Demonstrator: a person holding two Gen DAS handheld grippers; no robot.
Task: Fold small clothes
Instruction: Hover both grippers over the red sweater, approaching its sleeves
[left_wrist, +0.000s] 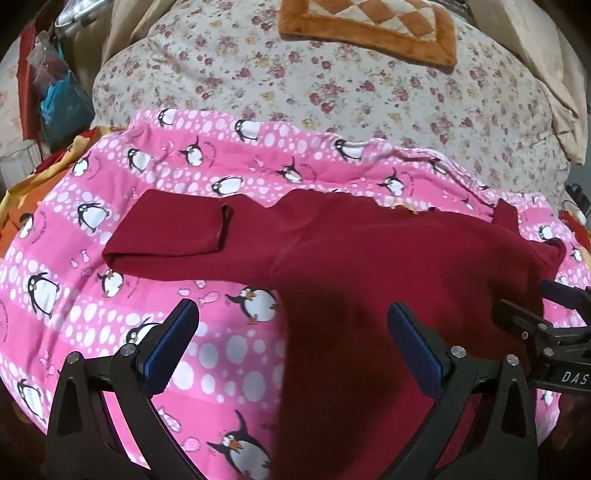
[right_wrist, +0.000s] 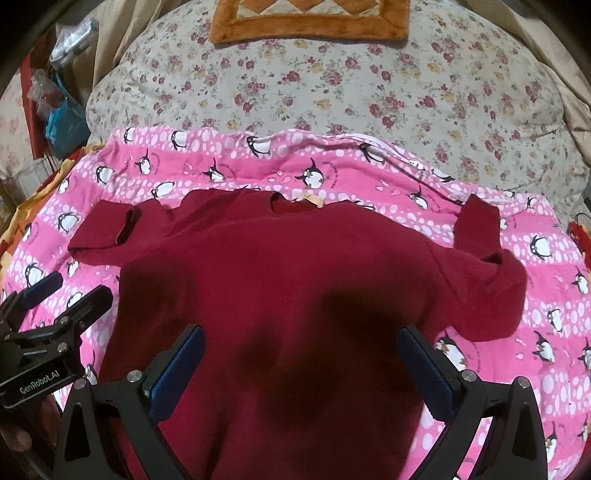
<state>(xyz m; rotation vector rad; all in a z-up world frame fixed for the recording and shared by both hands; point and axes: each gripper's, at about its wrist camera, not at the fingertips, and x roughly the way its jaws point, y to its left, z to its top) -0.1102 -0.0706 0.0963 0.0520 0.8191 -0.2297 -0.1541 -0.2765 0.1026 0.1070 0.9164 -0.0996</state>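
A small dark red long-sleeved top (right_wrist: 280, 280) lies flat on a pink penguin-print blanket (right_wrist: 221, 162), neck away from me. Its left sleeve (right_wrist: 110, 236) is folded across near the shoulder, and its right sleeve (right_wrist: 491, 273) is bent upward. The top also shows in the left wrist view (left_wrist: 369, 266). My left gripper (left_wrist: 291, 325) is open and empty, over the top's left edge. My right gripper (right_wrist: 301, 347) is open and empty, above the top's lower middle. Each gripper shows in the other's view: the right one (left_wrist: 550, 306) and the left one (right_wrist: 62, 295).
Beyond the blanket lies a floral quilt (right_wrist: 369, 85) with an orange-bordered checked cushion (right_wrist: 310, 18) at the far edge. Bags and clutter (right_wrist: 59, 110) hang at the far left. Orange fabric (left_wrist: 22, 206) shows at the blanket's left edge.
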